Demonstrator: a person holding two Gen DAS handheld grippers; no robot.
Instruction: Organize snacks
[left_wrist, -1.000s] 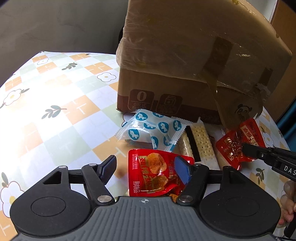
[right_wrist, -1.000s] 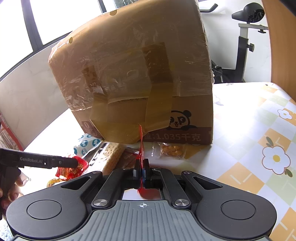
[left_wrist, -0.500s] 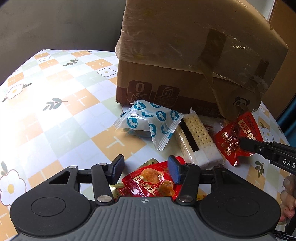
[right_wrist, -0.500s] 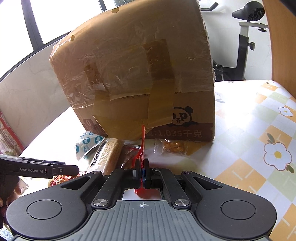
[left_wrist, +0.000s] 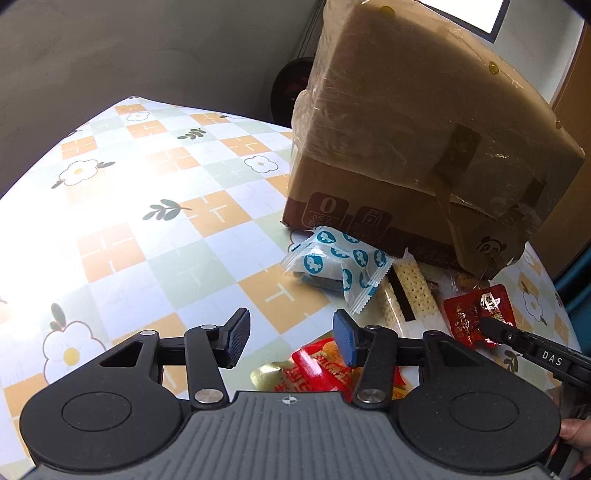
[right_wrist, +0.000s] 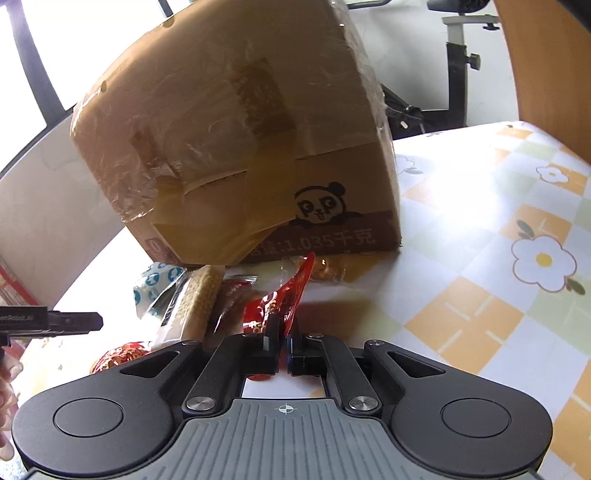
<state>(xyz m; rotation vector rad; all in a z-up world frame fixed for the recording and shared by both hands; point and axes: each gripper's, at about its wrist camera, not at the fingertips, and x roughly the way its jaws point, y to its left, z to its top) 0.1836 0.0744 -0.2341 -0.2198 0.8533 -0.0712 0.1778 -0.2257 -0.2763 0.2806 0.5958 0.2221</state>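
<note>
My right tool is pinched on a red snack packet, lifted off the tabletop. My left tool stands part open w/ nothing between its pads, over a 2nd red packet. Beyond: blue-white pouch, cracker pack, prob. more snacks, all against the cardboard box.

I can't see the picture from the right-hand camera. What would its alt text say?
A black two-finger gripper pinches a red snack packet in front of a taped cardboard box with a panda print. More wrapped snacks lie at the box's foot on a flowered checked tablecloth; a second gripper's tip pokes in from the left.
</note>
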